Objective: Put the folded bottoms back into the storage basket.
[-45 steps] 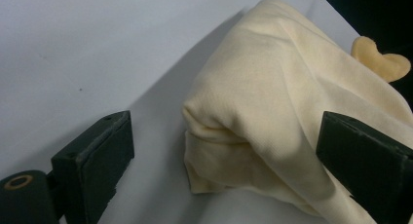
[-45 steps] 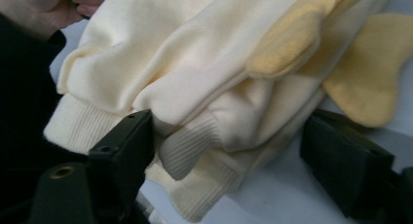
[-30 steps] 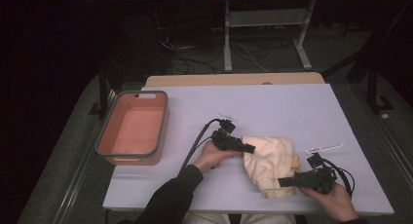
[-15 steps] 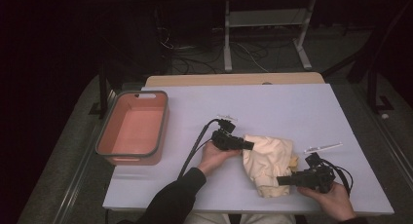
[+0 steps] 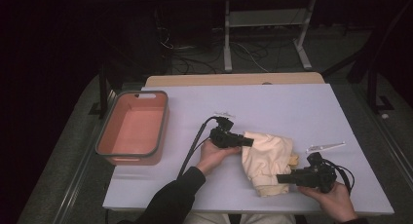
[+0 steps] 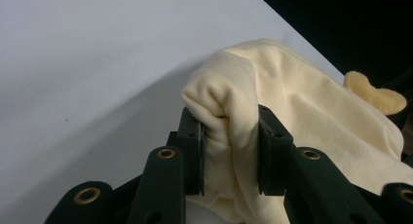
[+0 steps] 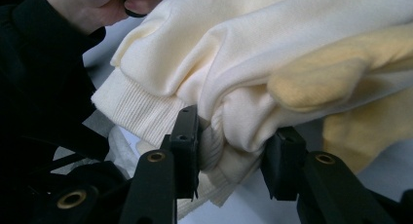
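Left gripper [image 6: 229,151] pinching a fold of cream garment [image 5: 267,158], jaws just closing, right gripper [image 7: 234,156] clamped on its ribbed hem, pink tub [image 5: 132,127] beyond the left gripper

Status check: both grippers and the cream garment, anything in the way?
Left gripper just closed, pinching a fold of the cream garment. Right gripper just closed on its ribbed hem. Garment bunched on the table. Nothing in the way.

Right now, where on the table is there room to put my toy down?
The big bare patch is the back of the table, behind the cream garment and right of the pink bin. There is a smaller strip along the front edge below the bin. The front right is crowded: the left gripper and right gripper both pinch the garment there.
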Demonstrator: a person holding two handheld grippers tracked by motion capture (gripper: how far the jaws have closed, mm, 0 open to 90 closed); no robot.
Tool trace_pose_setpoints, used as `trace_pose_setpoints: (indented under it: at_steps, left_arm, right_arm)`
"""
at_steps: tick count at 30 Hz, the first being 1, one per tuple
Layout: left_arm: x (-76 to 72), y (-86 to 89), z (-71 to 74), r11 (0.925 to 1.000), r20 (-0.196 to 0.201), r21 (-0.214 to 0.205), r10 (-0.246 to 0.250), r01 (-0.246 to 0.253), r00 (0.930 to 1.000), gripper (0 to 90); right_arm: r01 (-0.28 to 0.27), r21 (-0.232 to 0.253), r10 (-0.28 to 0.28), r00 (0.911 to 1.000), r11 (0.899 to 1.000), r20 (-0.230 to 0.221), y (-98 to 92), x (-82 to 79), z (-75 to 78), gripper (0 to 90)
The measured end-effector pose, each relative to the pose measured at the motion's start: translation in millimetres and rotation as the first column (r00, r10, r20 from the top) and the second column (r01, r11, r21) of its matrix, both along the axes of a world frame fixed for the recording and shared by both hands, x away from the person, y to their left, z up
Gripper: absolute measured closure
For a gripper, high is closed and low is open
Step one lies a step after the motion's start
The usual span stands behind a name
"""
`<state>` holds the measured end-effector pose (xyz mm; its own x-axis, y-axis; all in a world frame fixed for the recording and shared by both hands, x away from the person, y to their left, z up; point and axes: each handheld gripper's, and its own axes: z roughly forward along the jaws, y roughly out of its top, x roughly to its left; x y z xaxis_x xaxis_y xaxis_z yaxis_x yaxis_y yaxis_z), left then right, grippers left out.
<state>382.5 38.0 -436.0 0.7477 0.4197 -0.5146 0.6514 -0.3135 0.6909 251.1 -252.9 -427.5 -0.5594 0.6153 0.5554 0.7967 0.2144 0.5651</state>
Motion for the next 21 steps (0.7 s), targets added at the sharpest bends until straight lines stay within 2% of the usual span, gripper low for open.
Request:
trace_pose_setpoints:
  at_steps: [11,21]
  left_arm:
    - [-2.3,3.2,13.5,0.9994,0.012,-0.032,0.016,-0.015,0.9998,68.7]
    - [-3.5,12.2,33.3,0.9965,0.036,-0.077,0.036,-0.033,0.9987,68.7]
  right_arm:
    - [0.002,0.022,-0.003,0.9993,1.0,0.036,-0.9,-2.0,9.3,61.5]
    - [-0.011,0.045,0.008,0.9971,0.999,0.076,1.3,0.6,21.7,61.6]
